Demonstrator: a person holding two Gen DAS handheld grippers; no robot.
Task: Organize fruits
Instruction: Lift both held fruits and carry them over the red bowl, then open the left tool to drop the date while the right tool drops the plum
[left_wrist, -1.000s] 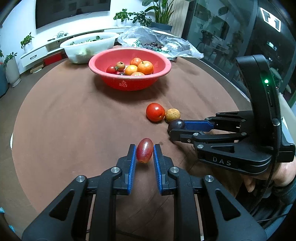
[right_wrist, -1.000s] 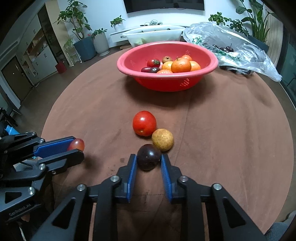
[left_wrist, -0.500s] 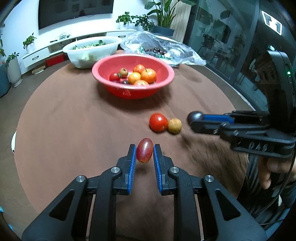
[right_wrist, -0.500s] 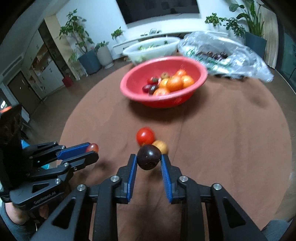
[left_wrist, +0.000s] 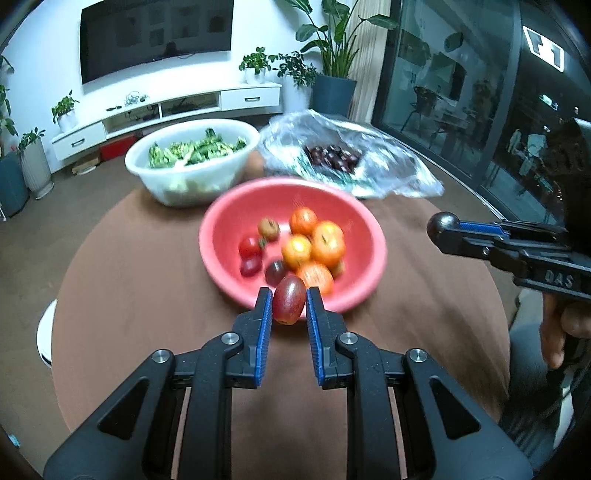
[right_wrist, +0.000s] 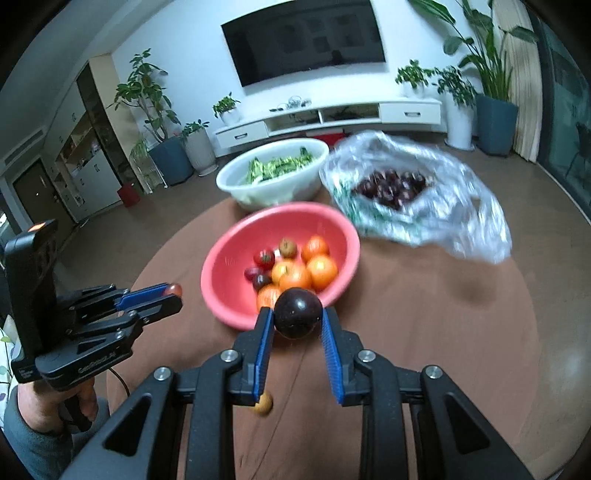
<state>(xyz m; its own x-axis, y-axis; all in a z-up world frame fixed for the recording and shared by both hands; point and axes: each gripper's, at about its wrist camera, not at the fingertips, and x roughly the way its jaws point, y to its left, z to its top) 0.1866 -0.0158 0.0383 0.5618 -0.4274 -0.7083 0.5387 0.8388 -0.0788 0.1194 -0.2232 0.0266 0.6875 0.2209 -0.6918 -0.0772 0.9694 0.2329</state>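
Midway, by my reckoning. Left gripper (left_wrist: 289, 308) pinches an oblong red fruit (left_wrist: 289, 305); right gripper (right_wrist: 297, 317) pinches a dark round plum (right_wrist: 297, 313). Both hang in the air just short of the red bowl (left_wrist: 221, 236), which sits straight ahead of my fingers. Bowl already holds oranges (left_wrist: 328, 242), small tomatoes and a few dark fruits. Left to do, I judge: drop both pieces in, then fetch the small yellow-brown fruit (right_wrist: 263, 403) lying on the brown table (left_wrist: 129, 288) beneath my right gripper. Beyond the bowl: white bowl of greens (left_wrist: 192, 162), clear plastic bag of dark fruit (left_wrist: 347, 158). Nothing blocks the drop; only the near rim needs clearing.
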